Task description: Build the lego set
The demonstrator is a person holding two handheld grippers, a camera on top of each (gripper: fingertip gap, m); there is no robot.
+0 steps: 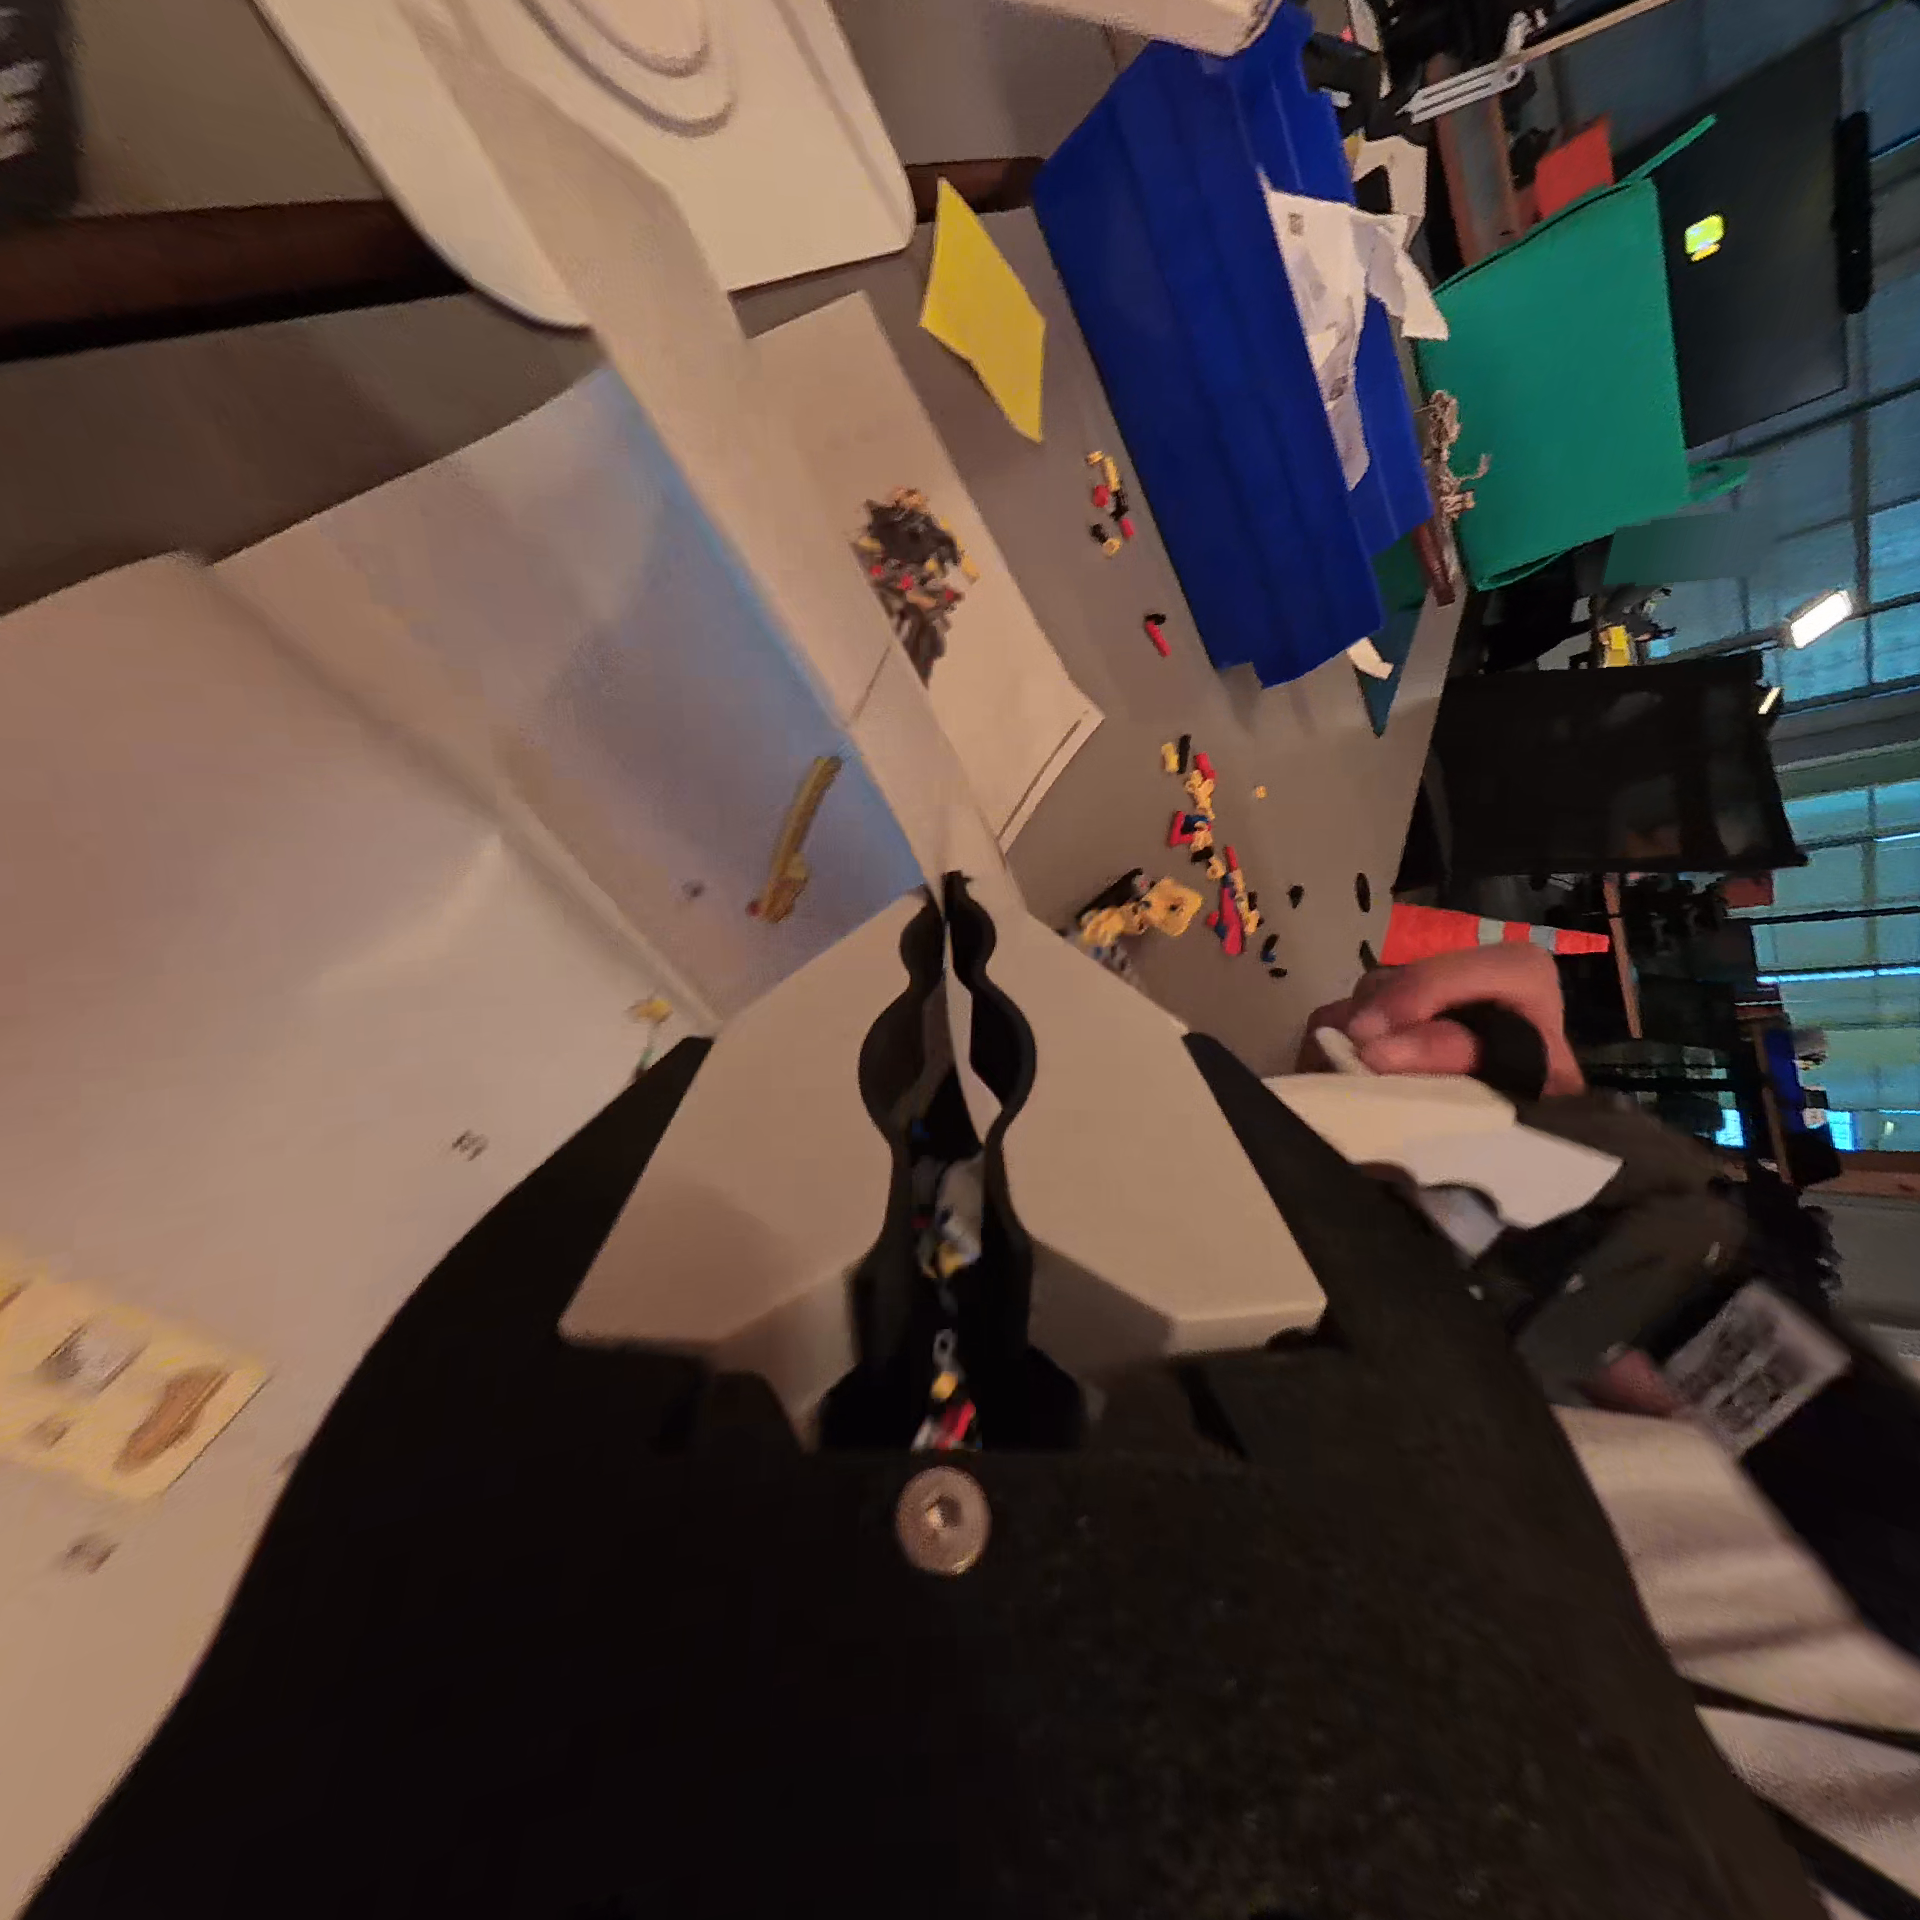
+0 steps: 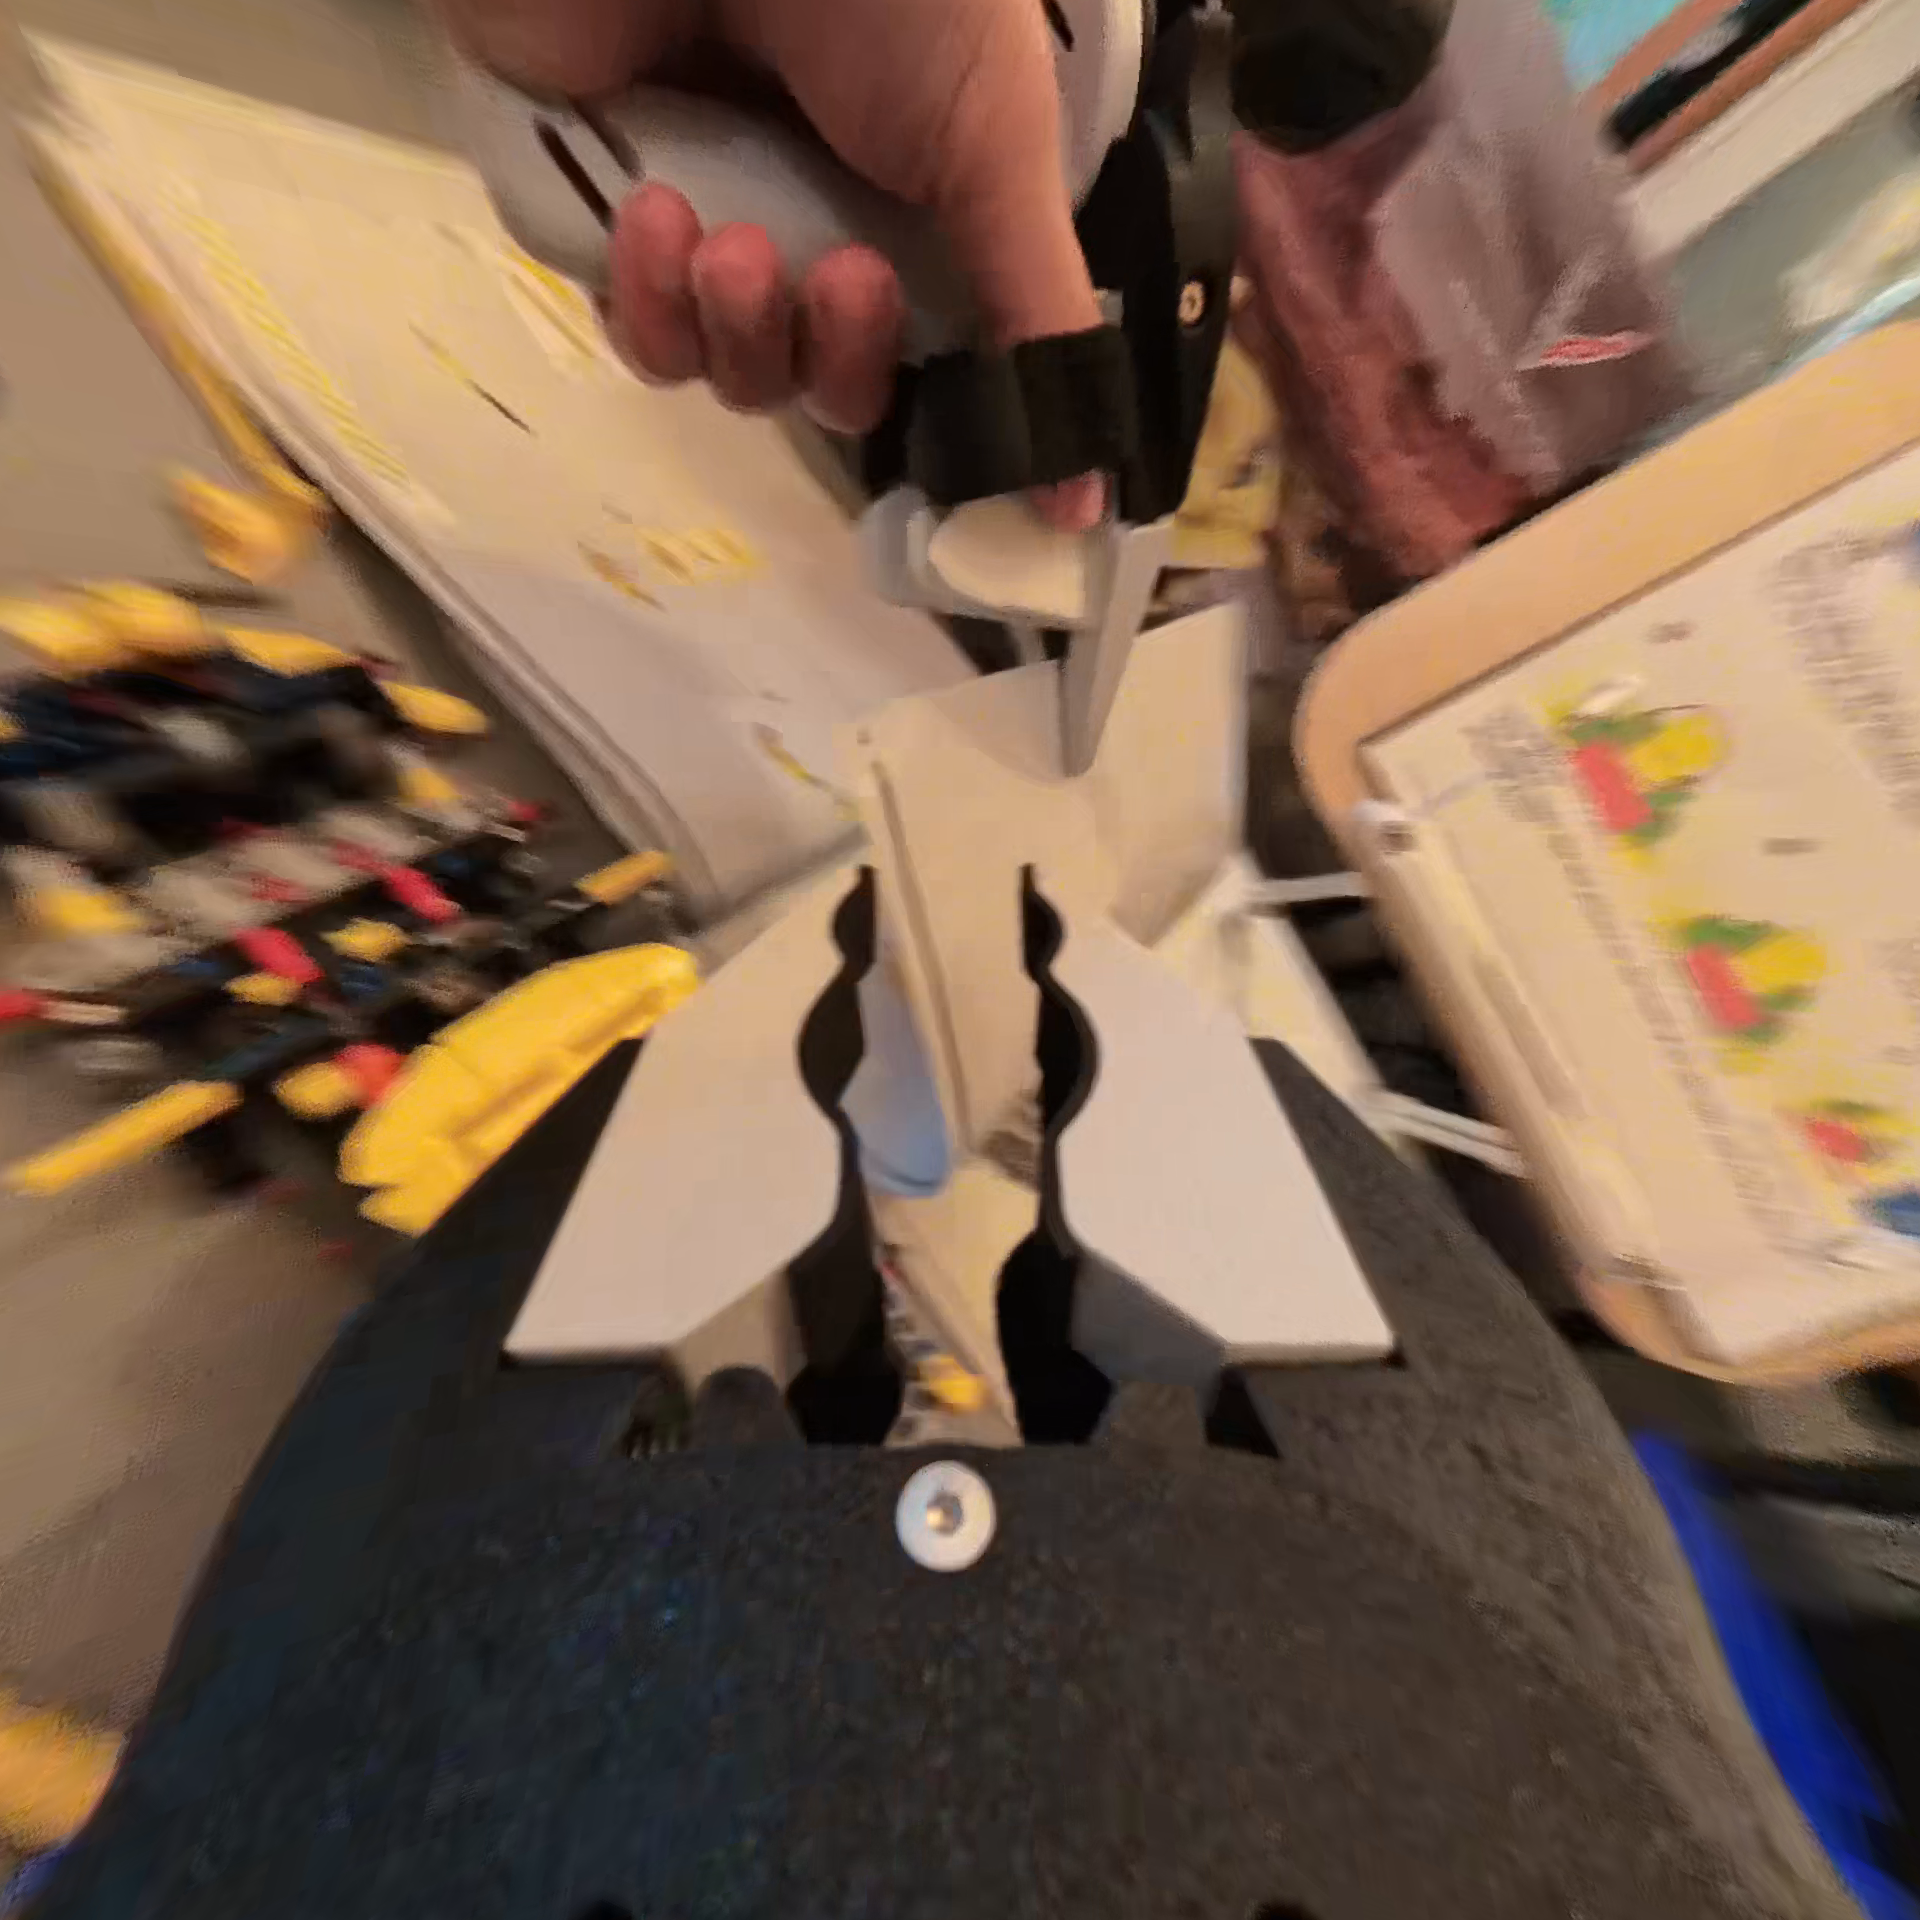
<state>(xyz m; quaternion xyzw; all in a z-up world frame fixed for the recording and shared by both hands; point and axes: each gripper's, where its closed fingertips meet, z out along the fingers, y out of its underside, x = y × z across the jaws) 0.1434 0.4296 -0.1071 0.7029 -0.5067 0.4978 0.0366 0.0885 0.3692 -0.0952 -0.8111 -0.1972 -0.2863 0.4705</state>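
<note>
While we are pinching a white booklet page (image 1: 831,623) between the black pads of our left gripper (image 1: 948,904), its jaws are standing pressed together on the sheet's edge. Left of those tips, the open instruction booklet (image 1: 364,831) is lying flat, a yellow part drawing showing on its page. Right of the tips, a small yellow lego assembly (image 1: 1138,914) is sitting on the grey table (image 1: 1164,727), with loose lego pieces (image 1: 1210,831) scattered just beyond it. Farther out, a blue bin (image 1: 1195,395) is lying past them.

Our right gripper (image 2: 945,894) is standing parted, its jaws apart around a thin page edge (image 2: 914,935) without clamping it. Just left of its fingers, a long yellow lego part (image 2: 520,1060) is resting beside a blurred heap of pieces (image 2: 239,894). Ahead of the tips, a hand (image 2: 831,208) is gripping the other gripper's white handle.
</note>
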